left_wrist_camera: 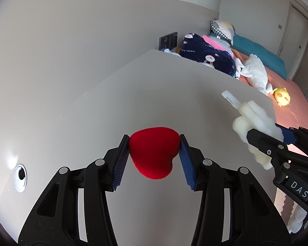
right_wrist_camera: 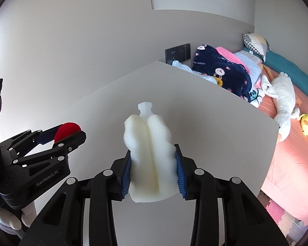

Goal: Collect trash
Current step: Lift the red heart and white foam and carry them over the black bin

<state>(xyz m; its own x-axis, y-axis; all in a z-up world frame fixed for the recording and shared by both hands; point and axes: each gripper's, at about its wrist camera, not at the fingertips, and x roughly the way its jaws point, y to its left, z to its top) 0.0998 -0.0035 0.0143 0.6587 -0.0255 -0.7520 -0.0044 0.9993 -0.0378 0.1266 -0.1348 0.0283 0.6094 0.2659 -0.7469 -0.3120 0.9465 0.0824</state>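
A red heart-shaped foam piece point(left_wrist_camera: 154, 153) hangs above the white desk point(left_wrist_camera: 174, 94), pinched between the blue pads of my left gripper point(left_wrist_camera: 154, 143), which is shut on it. To its right my right gripper point(left_wrist_camera: 267, 141) comes in from the side, shut on a white sponge head with a plastic stub point(left_wrist_camera: 254, 121). In the right wrist view that white sponge point(right_wrist_camera: 149, 155) is squeezed between the pads of the right gripper point(right_wrist_camera: 153, 153), its stub point(right_wrist_camera: 144, 106) pointing away. The left gripper point(right_wrist_camera: 69, 132) with the red heart point(right_wrist_camera: 66, 130) shows at the left.
The desk has a round cable hole point(left_wrist_camera: 20, 177) at the left and a wall close behind. A bed point(right_wrist_camera: 293, 160) with a pink sheet, a dark rabbit-print blanket point(right_wrist_camera: 221, 71), pillows and plush toys lies beyond the desk's right edge. Foam floor mats point(right_wrist_camera: 285, 215) show below.
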